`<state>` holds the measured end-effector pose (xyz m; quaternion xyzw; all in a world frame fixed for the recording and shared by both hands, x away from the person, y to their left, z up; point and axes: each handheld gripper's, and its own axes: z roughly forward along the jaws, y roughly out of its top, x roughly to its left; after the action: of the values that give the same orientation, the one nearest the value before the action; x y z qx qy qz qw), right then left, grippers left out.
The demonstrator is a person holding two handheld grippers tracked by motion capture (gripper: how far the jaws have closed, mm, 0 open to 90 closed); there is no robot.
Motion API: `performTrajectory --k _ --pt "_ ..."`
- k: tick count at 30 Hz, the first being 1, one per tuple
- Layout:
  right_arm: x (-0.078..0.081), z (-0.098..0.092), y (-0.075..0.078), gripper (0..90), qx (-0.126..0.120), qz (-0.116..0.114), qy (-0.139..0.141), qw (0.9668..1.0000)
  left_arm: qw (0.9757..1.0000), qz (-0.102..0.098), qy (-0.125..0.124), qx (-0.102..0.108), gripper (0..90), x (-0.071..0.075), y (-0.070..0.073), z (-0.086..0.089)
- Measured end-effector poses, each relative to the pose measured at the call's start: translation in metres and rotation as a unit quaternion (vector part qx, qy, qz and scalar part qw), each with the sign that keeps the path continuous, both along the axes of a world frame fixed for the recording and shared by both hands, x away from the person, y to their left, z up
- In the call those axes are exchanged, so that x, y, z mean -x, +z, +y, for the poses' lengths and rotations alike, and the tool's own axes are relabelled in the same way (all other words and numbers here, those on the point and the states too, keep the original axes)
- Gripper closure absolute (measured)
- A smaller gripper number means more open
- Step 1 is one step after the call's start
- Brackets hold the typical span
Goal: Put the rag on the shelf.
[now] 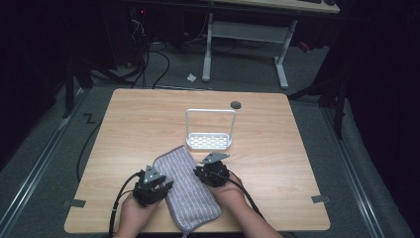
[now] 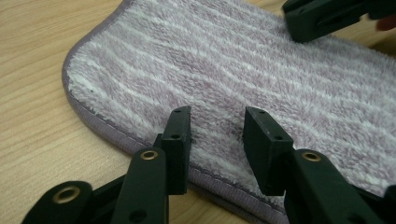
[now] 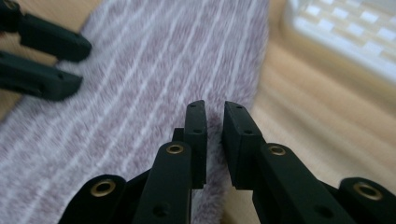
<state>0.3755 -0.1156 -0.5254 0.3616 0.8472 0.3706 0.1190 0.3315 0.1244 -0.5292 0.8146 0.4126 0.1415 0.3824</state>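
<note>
A wooden bench (image 1: pixel 148 114) is standing on grey carpet (image 1: pixel 44 148). Beyond the bench, a white-legged desk (image 1: pixel 245 34) is sitting in dim light, with black cables (image 1: pixel 148 59) trailing across the floor left of it.

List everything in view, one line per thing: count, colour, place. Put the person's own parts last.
Cloth: one, lilac with white stripes, flat at the table's near edge, between the two grippers.
Rack: one, white, slotted base with a tall frame handle, mid-table beyond the cloth.
Table: one, light wood, centre of the high view.
Desk: one, white legs, on the floor beyond the table.
Left gripper: one, black, fingers apart over the cloth's edge.
Right gripper: one, black, fingers slightly apart at the cloth's other edge.
Hands: two, at the bottom of the high view.
</note>
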Motion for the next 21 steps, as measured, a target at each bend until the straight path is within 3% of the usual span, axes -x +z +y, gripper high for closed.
performTrajectory --k 4,6,8,9,12,14,17,18,21 --pt "0.013 -0.011 -0.004 80.3 -0.012 -0.004 0.002 0.9999 0.9999 0.000 -0.008 0.009 62.3 -0.002 -0.001 -0.007" --pt "0.031 -0.029 -0.003 80.2 -0.005 -0.006 0.002 1.0000 0.9997 0.004 -0.022 0.010 62.5 -0.003 0.000 -0.020" --pt "0.042 -0.042 -0.002 80.1 -0.001 -0.005 -0.003 1.0000 0.9987 -0.001 -0.051 0.004 62.5 0.000 0.000 -0.043" --pt "0.042 -0.042 -0.002 80.1 -0.001 -0.005 -0.003 1.0000 0.9987 -0.001 -0.051 0.004 62.4 0.000 0.000 -0.043" --pt "0.060 -0.073 0.000 77.3 -0.011 0.011 -0.019 0.9997 0.9966 -0.014 -0.080 0.009 60.8 0.004 -0.003 -0.065" --pt "0.067 -0.086 -0.001 76.9 -0.026 0.019 -0.031 0.9990 0.9963 -0.018 -0.083 0.010 59.3 0.005 -0.004 -0.067" --pt "0.075 -0.093 -0.001 76.0 -0.034 0.022 -0.037 0.9985 0.9958 -0.006 -0.088 0.026 57.2 0.002 -0.003 -0.068" --pt "0.081 -0.097 0.000 73.6 -0.036 0.019 -0.040 0.9983 0.9953 0.007 -0.090 0.034 54.5 -0.002 -0.001 -0.066" --pt "0.085 -0.101 0.010 71.7 -0.060 -0.002 -0.051 0.9969 0.9962 0.002 -0.070 0.051 50.1 -0.010 0.006 -0.059"
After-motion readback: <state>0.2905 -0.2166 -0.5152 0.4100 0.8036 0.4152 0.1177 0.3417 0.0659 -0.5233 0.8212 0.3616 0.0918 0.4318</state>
